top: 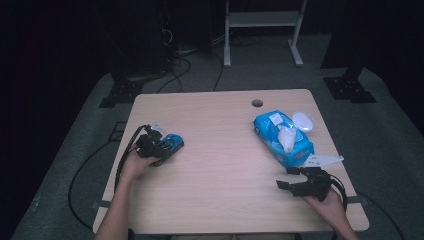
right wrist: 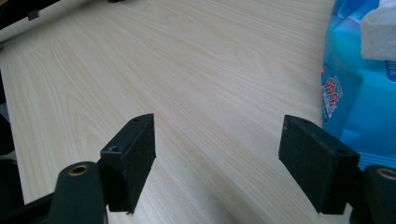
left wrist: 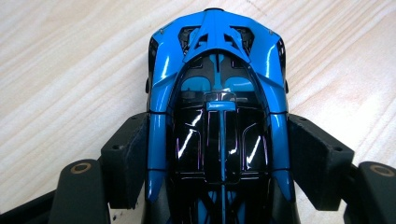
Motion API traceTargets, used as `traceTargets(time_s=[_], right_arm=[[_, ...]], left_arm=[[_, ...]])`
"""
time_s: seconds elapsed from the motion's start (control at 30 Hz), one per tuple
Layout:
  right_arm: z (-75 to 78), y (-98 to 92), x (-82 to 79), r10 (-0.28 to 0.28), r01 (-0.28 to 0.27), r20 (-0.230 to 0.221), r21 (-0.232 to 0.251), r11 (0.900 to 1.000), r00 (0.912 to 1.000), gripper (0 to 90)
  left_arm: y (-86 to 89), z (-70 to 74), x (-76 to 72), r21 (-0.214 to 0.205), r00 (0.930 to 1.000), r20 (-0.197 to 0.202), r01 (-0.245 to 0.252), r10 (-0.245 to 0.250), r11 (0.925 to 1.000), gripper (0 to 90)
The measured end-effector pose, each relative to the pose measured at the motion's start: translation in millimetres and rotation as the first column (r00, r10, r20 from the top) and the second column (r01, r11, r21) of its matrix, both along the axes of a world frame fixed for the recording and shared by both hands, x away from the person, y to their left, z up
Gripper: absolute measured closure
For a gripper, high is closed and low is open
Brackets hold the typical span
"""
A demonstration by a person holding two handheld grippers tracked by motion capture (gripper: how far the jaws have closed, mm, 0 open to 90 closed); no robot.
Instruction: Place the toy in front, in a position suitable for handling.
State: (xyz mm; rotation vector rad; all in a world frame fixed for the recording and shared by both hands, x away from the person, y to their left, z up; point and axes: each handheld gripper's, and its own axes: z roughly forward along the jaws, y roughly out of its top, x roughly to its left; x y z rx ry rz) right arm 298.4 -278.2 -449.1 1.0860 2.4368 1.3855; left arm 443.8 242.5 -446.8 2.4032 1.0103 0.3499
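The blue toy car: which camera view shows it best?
The left gripper view shows the blue toy car best: it is seen large from above, lying between the two jaws of the left gripper. In the high view the car is small, at the left gripper.

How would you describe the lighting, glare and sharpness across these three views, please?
High view: table lit, surroundings nearly black, slightly soft. Left gripper view: white glare streaks on the toy car roof, car sharp. Right gripper view: even light; wipes pack slightly blurred at the edge.
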Motion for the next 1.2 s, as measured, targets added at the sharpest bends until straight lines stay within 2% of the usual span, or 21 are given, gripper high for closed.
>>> traceTargets(time_s=[0.17,0.3,0.37,0.4,0.53,0.77,0.83,0.87,0.93,1.0,1.03,1.07,1.1,1.13,1.2], right_arm=[[0.1,-0.3,0.7,-0.003,0.003,0.001,0.003,1.0,1.0,26.1],[0.4,-0.5,1.9,-0.008,0.008,0.004,0.003,1.0,1.0,26.2],[0.7,-0.4,1.8,-0.009,0.009,0.005,0.0,1.0,0.9999,26.1],[0.7,-0.6,1.7,-0.01,0.01,0.006,-0.003,0.9999,0.9999,26.1],[0.6,-2.1,1.9,-0.012,0.012,0.005,-0.004,0.9999,0.9999,26.1],[1.0,-4.7,2.7,-0.019,0.019,0.006,0.0,0.9998,0.9998,26.1],[1.2,-4.7,2.9,-0.019,0.019,0.007,0.001,0.9998,0.9998,26.1],[1.2,-4.7,3.1,-0.02,0.02,0.007,0.0,0.9998,0.9998,26.1],[1.5,-4.6,3.2,-0.019,0.019,0.007,0.001,0.9998,0.9998,26.1],[2.0,-4.8,2.9,-0.019,0.019,0.008,0.001,0.9998,0.9998,26.1],[2.0,-4.8,2.9,-0.019,0.019,0.008,0.001,0.9998,0.9998,26.1],[2.4,-5.9,3.0,-0.02,0.02,0.013,0.002,0.9998,0.9997,26.1],[2.6,-6.4,2.9,-0.02,0.02,0.013,0.001,0.9998,0.9997,26.2],[2.9,-7.0,2.6,-0.022,0.022,0.014,0.0,0.9998,0.9997,26.1],[3.4,-8.3,2.2,-0.025,0.025,0.019,0.001,0.9997,0.9995,26.1]], left_arm=[[-5.0,12.8,-5.2,0.002,0.9993,0.03,0.021,-0.021,0.9998,28.1],[-27.7,33.7,-14.7,-0.011,0.9914,0.086,0.099,-0.098,0.995,28.1],[-31.8,36.6,-16.1,-0.011,0.9899,0.087,0.113,-0.112,0.9935,28.1],[-44.3,43.0,-21.0,-0.017,0.9822,0.11,0.155,-0.152,0.9878,28.0],[-63.5,50.6,-27.9,-0.028,0.9718,0.125,0.205,-0.2,0.9785,28.1],[-90.8,53.7,-34.6,-0.023,0.956,0.129,0.269,-0.264,0.963,28.1],[-93.3,53.6,-34.7,-0.024,0.9551,0.126,0.273,-0.268,0.9617,28.1],[-102.1,53.1,-34.6,-0.029,0.952,0.127,0.284,-0.279,0.9583,28.1],[-109.5,53.0,-35.4,-0.023,0.9476,0.124,0.299,-0.294,0.9539,28.1],[-118.1,51.8,-37.0,-0.022,0.9405,0.121,0.322,-0.317,0.9464,28.1],[-118.1,51.8,-37.0,-0.022,0.9405,0.121,0.322,-0.317,0.9464,28.1],[-126.3,49.8,-38.9,-0.029,0.9354,0.117,0.339,-0.334,0.9403,28.1],[-129.8,48.4,-39.9,-0.036,0.9354,0.115,0.34,-0.335,0.9396,28.0],[-132.7,47.7,-40.6,-0.03,0.9316,0.112,0.351,-0.346,0.9359,28.1],[-139.3,44.6,-42.9,-0.042,0.929,0.108,0.36,-0.354,0.932,28.0]])
